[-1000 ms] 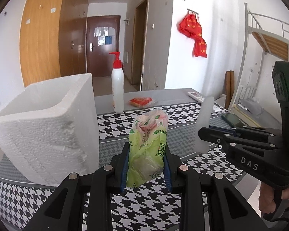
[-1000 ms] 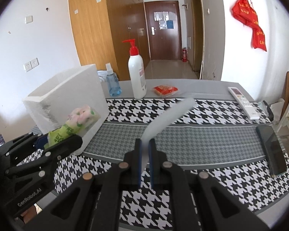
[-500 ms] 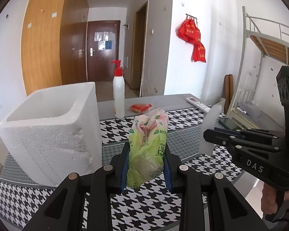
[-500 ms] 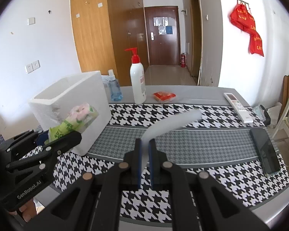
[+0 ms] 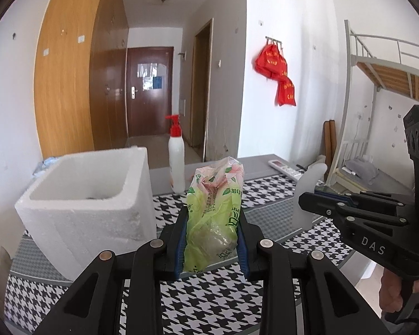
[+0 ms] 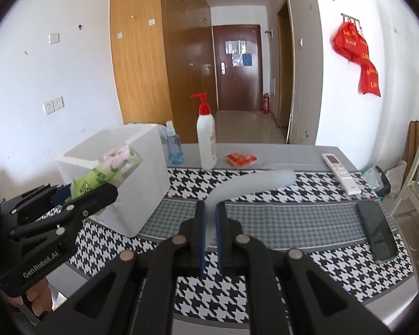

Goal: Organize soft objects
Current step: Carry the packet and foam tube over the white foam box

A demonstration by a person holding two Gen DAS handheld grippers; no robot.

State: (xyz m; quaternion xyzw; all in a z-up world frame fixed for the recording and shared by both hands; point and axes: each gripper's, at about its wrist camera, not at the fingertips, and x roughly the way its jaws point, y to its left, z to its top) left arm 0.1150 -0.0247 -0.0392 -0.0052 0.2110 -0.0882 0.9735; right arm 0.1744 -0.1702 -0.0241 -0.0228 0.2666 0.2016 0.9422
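On the worktop (image 6: 307, 153) the white foam box (image 5: 92, 209) stands open-topped at nine o'clock in the left view; little of its floor shows, and whether anything lies there cannot be told. The left tongs (image 5: 212, 240) pinch a green flowered tissue pack (image 5: 213, 215), held above the cloth just right of the box. The right tongs (image 6: 209, 237), pressed nearly together, grip a blurred white foam strip (image 6: 254, 184) curving toward one o'clock.

Both wrist cameras sit close behind their own fingers, above the table's near edge, facing the far door (image 5: 149, 92). Both catch the foam box (image 5: 86, 203), pump bottle (image 6: 206, 139) and each other's gripper.
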